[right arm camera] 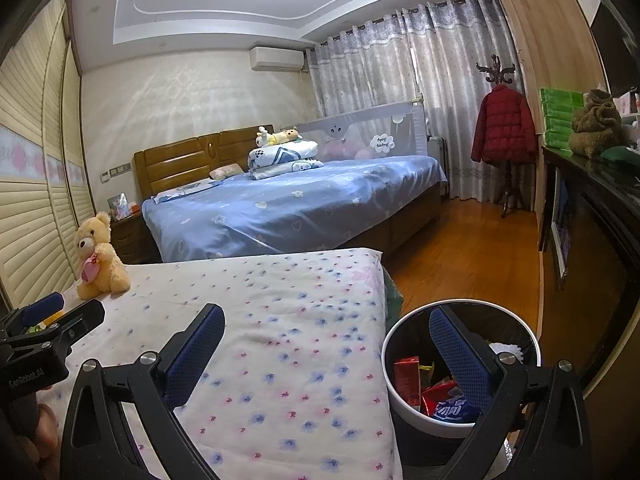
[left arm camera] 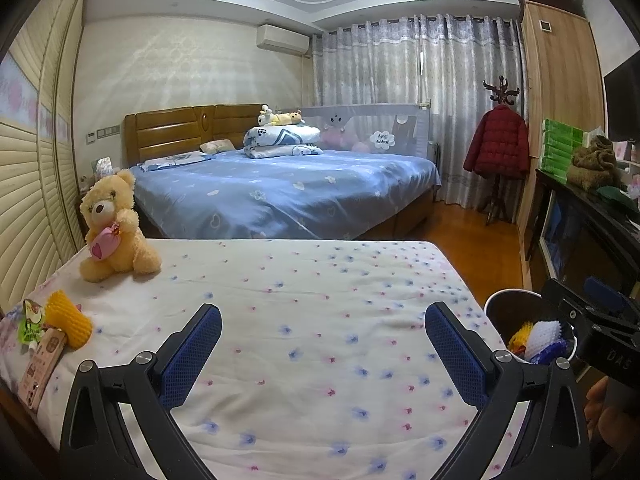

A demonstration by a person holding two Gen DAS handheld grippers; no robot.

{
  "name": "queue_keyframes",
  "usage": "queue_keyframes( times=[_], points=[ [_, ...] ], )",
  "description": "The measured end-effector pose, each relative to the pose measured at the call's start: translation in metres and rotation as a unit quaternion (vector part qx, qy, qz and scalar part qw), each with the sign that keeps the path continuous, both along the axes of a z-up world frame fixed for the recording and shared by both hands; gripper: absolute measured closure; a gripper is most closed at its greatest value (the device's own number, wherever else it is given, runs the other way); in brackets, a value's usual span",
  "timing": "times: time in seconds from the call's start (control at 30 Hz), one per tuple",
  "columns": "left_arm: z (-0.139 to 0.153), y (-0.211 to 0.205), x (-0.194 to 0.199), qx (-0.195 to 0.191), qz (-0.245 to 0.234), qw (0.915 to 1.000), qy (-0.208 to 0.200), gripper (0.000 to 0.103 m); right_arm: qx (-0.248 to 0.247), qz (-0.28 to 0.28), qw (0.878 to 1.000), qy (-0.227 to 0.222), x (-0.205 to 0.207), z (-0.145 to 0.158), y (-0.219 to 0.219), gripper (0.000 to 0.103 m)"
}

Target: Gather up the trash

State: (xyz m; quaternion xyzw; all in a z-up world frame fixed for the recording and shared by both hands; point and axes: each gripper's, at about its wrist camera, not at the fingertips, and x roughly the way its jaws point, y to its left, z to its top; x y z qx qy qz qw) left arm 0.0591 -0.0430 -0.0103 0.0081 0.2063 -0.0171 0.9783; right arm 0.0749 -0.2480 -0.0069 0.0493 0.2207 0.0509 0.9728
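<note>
Trash lies at the near-left corner of the flowered bed: a yellow foam fruit net (left arm camera: pixel 69 323), a green wrapper (left arm camera: pixel 31 323) and a pink carton (left arm camera: pixel 42 364). My left gripper (left arm camera: pixel 323 326) hangs open over the white sheet (left arm camera: pixel 304 304), well right of that pile, nothing between its fingers. Beside the bed's right edge stands a white bin (right arm camera: pixel 394 384) with red cartons, a blue-white wrapper and foam nets inside; the same bin (left arm camera: pixel 496 300) appears in the left wrist view. My right gripper (right arm camera: pixel 326 326) is open, one finger over the sheet, the other above the bin.
A yellow teddy bear (left arm camera: pixel 114 228) sits on the bed's far-left corner. Beyond it is a blue bed (left arm camera: pixel 280 192) with folded quilts. Louvred wardrobe doors (left arm camera: pixel 28 168) line the left wall. Wooden floor (right arm camera: pixel 460 248), a coat rack with a red jacket (right arm camera: pixel 505 128) and a dark cabinet (right arm camera: pixel 592 208) lie right.
</note>
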Motion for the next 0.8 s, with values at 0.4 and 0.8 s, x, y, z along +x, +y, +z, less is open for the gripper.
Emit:
queue_keyframes(
  times=[0.4, 0.8],
  points=[
    [0.0000, 0.0025, 0.0012, 0.001, 0.003, 1.0000, -0.003, 0.001, -0.002, 0.005, 1.000, 0.002, -0.0005, -0.0008, 0.0019, 0.000],
    [-0.0015, 0.0033, 0.0010, 0.005, 0.001, 1.0000, -0.006, 0.001, -0.003, 0.005, 1.000, 0.005, -0.0013, -0.0003, 0.0018, 0.000]
  ],
)
